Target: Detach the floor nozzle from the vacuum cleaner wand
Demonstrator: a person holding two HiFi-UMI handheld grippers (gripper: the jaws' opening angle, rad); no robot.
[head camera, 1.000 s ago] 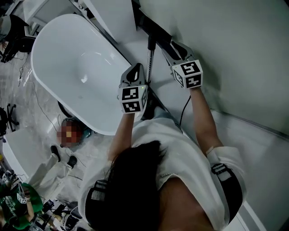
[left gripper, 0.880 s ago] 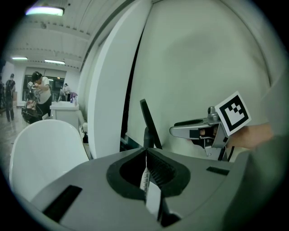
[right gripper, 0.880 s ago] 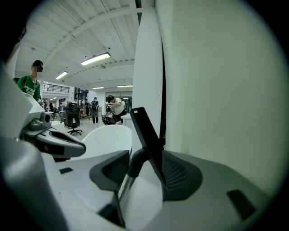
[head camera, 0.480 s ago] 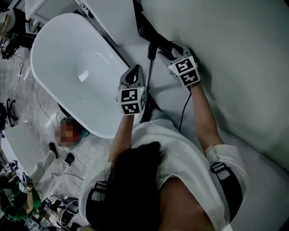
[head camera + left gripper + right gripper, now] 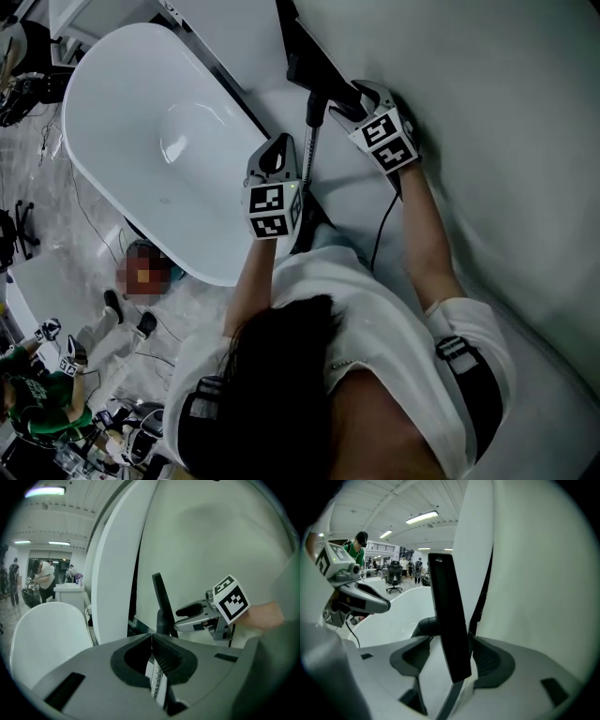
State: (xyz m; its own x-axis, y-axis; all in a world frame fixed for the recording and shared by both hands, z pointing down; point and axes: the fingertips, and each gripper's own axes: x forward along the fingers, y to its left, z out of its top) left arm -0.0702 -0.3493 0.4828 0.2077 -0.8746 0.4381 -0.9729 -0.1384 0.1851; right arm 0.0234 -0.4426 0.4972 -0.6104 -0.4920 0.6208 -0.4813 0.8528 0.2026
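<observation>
Right gripper [image 5: 179,619]: wide. My jaws there have just been opening, and the floor nozzle [image 5: 447,620] stands between them as a flat black bar seen edge-on. The pads are not pressing it. There is a clear gap on the left pad's side; the right pad sits close to it, and I can't tell if it touches. The nozzle's dark neck [image 5: 424,625] curves off just past the left jaw.

Left gripper [image 5: 279,148]: closed, jaws together tip to tip, nothing pinched at the tips. A pale ribbed strip shows in the slit under them; I can't tell what it is.

In the left gripper view the nozzle stands upright just ahead of the tips and slightly to their right. The right gripper reaches in at it from the right.

The wand [image 5: 310,141] is a thin silver tube. It runs just beside my left gripper on its right side, between the two grippers, and meets the black nozzle ahead of both. The nozzle is still on the wand.

A white bathtub [image 5: 131,112] lies close on the left of the left gripper. A pale wall [image 5: 506,112] is ahead and right of the right gripper. A black cable [image 5: 380,234] trails behind the right gripper along my forearm.
</observation>
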